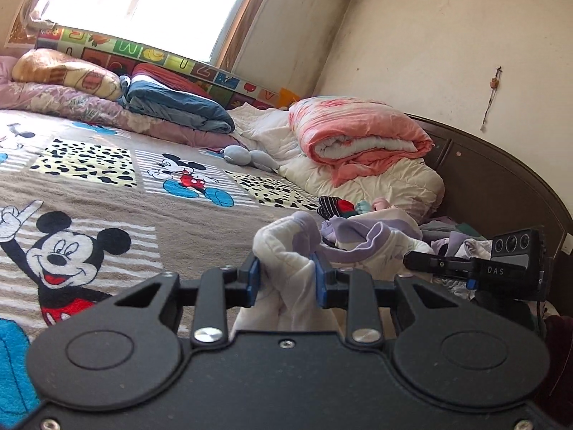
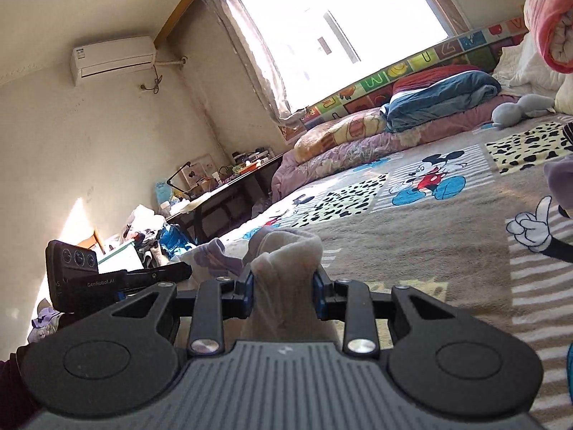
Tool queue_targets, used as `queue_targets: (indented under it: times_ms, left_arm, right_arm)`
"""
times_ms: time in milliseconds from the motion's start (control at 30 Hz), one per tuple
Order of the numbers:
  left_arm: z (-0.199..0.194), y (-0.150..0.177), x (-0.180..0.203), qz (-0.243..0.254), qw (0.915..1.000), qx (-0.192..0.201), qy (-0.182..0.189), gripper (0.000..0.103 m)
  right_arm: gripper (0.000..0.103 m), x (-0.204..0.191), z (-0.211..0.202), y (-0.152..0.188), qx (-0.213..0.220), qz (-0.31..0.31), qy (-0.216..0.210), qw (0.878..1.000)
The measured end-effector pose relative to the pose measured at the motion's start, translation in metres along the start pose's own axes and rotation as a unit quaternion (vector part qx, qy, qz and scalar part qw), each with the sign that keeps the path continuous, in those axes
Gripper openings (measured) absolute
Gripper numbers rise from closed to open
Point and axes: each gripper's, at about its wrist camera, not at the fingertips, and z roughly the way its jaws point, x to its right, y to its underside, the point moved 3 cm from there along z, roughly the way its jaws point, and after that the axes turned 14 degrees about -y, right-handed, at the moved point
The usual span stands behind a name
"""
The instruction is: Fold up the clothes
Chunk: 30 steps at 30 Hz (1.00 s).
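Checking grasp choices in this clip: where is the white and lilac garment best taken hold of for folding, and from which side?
Probably at its bunched top edge, one corner per hand-held gripper, coming in nearly level from the near side of the bed. The left hand-held gripper and right hand-held gripper each already pinch a gathered fold of the white and lilac garment, whose limp cloth hangs below the pads, so it could spread flat over the Mickey blanket.

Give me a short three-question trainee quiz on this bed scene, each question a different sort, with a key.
1. True or false: the left gripper is shut on the white and lilac garment.
2. What lies folded on top of the cream quilt? A) pink quilt B) green towel C) black jacket
3. Fill in: the right gripper pinches a bunch of ____ fabric.

Key: 1 true; 2 A, the pink quilt; 3 white.
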Motion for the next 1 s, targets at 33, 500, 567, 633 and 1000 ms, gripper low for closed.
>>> queue_targets:
  times_ms: [33,500,567,633,1000]
  left_arm:
    - [-0.011,0.005,0.007,0.015,0.9999,0.001,-0.006,0.028]
    - [-0.092,0.115,0.083,0.219,0.9666,-0.02,-0.131,0.027]
    - [-0.089,0.137,0.093,0.254,0.9534,-0.022,-0.162,0.027]
    - [-0.087,0.159,0.102,0.284,0.9391,-0.011,-0.194,0.027]
    - [-0.115,0.156,0.093,0.229,0.9543,0.019,-0.191,0.033]
  right_arm:
    - [0.032,-0.012,-0.007,0.004,0.0,-0.007,0.002,1.0]
    - [0.035,-0.124,-0.063,0.096,-0.064,-0.111,0.072,0.989]
    - [0.035,-0.13,-0.062,0.112,-0.085,-0.131,0.089,0.984]
    - [0.036,-0.136,-0.062,0.129,-0.103,-0.146,0.1,0.979]
    - [0.056,-0.173,-0.096,0.146,-0.091,-0.188,0.099,0.973]
